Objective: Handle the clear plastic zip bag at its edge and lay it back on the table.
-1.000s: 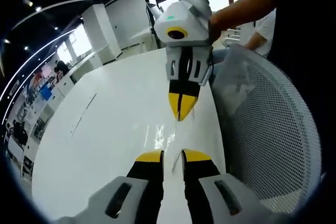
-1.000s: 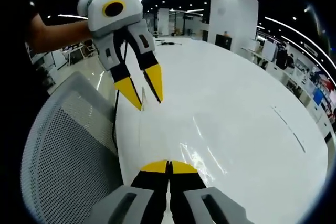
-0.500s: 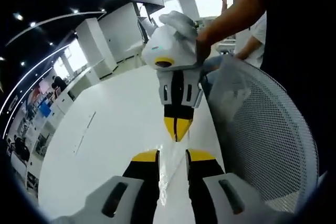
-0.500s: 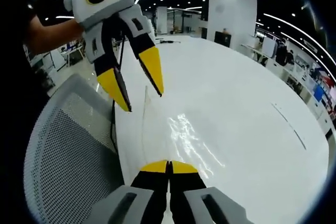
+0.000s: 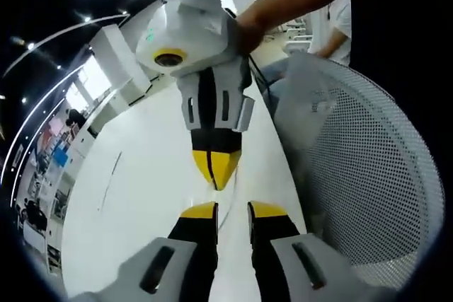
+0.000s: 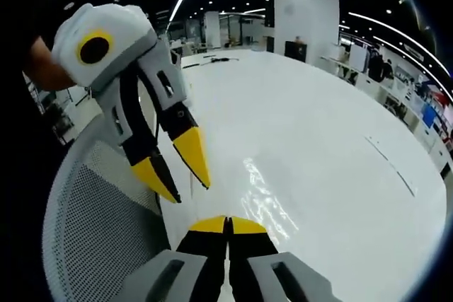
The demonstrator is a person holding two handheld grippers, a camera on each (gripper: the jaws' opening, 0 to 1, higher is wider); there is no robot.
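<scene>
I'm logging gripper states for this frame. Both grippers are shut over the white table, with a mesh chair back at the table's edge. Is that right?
Not quite. The right gripper is shut, its yellow tips pressed together, but the left gripper is open: the left gripper view shows a clear gap between its jaws. The rest holds: both are over the white table, with the mesh chair back at its edge.

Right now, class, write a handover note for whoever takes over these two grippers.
Left gripper: open, holding nothing, hovering by the table's near edge.
Right gripper: shut, apparently on the near edge of the bag.
Bag: seems to lie mostly flat on the white table, beside a mesh chair.
Done: edge gripped.
Left: settle the bag fully, then release.
</scene>
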